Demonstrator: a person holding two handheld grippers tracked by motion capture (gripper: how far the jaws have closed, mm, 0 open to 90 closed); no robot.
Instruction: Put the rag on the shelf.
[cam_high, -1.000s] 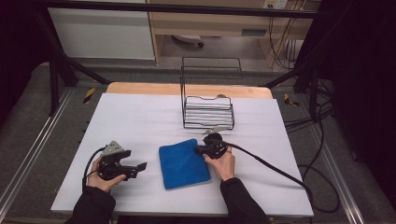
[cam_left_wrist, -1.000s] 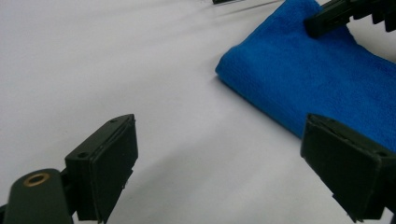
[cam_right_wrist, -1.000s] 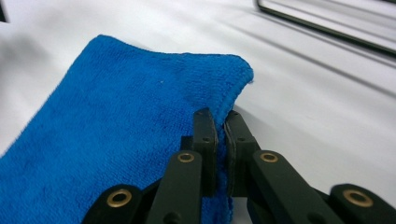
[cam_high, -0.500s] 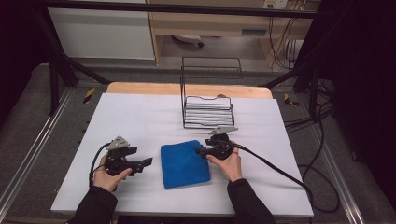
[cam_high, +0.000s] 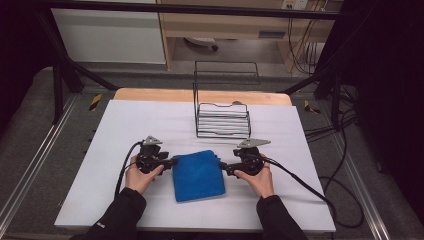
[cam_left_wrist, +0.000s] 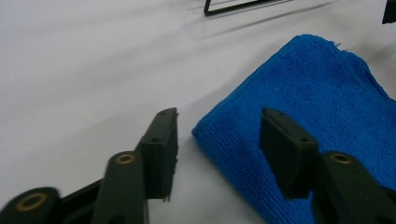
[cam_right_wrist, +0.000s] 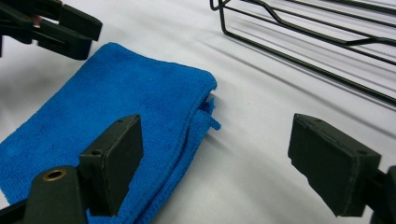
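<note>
Table (cam_high: 125, 125) w/ white cover; folded blue cloth (cam_high: 198, 175) is lying flat near the front edge, between the two hands. Wire rack (cam_high: 222, 120) is standing farther back, well apart from the cloth, nothing in it as far as the high view shows.

L gripper (cam_high: 172, 161) is sitting at the cloth's left edge, far corner. In the left gripper view the jaws are straddling the cloth (cam_left_wrist: 322, 112) corner: one pad over bare table beside the fold, the other over the terry. Gap is middling; jaws have just been closing, cloth edge between them, but pads aren't pressing on it yet. No grip yet.

R gripper (cam_high: 223, 166) is sitting at the right edge, far corner. In the right gripper view its jaws are standing wide: one pad over the cloth (cam_right_wrist: 112, 102) near the loose layered edge, the other over bare table toward the rack (cam_right_wrist: 303, 32). Jaws have just been opening; nothing pinched. L gripper (cam_right_wrist: 70, 29) is showing at top left of that view, by the opposite corner.

Progress, judging: work looks like handling the folded cloth by its two far corners. Both tools are lining up on their corners, so approach is about done. Neither is holding fabric, so cloth is resting as folded, not lifted. Left: closing both on the corners, then whatever lift, fold or move follows. Can't tell if the rack is part of it.
</note>
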